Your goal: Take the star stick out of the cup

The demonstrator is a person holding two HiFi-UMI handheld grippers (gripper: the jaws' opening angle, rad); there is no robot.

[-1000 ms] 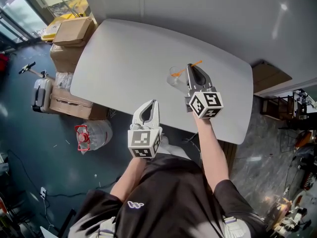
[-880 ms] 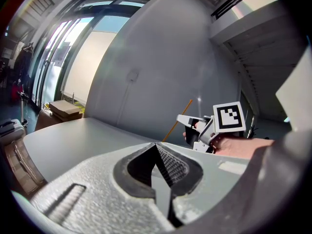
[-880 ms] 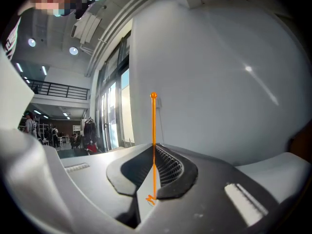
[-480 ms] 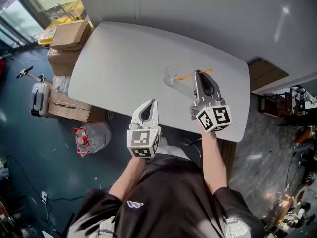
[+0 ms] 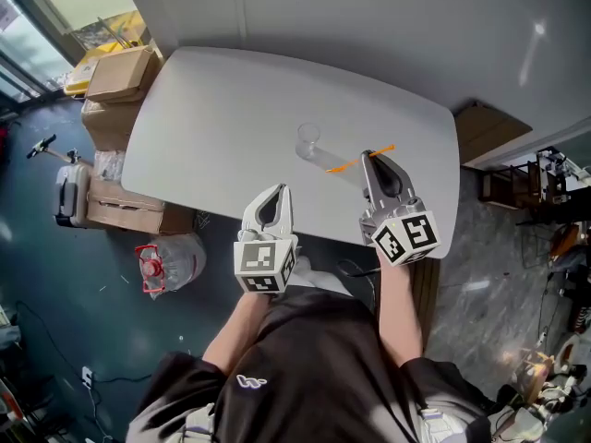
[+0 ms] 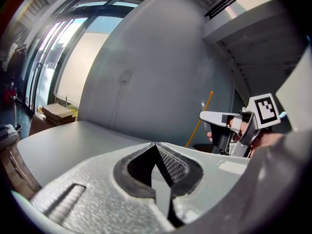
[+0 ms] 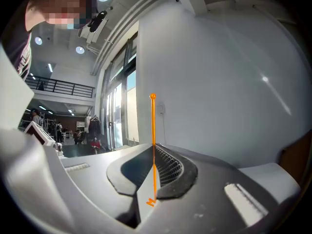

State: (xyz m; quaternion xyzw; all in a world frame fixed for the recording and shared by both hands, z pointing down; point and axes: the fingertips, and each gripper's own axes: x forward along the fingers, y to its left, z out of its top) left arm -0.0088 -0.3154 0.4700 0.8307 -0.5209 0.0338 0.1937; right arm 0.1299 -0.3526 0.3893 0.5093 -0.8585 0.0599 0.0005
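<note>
Right gripper view: right gripper (image 7: 152, 150) nearly pressed together, pinching the orange star stick (image 7: 153, 126). I see the stick outside the clear cup (image 5: 308, 140), just right of it, over the surface (image 5: 212, 109). Left gripper (image 6: 157, 150) closed, empty.

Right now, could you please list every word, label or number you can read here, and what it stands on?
No text is readable.
On the shirt, a white logo: too small to read.
On the cubes of the left gripper and right gripper: black-and-white square patterns, no letters.
On the cardboard boxes: no legible print.
</note>
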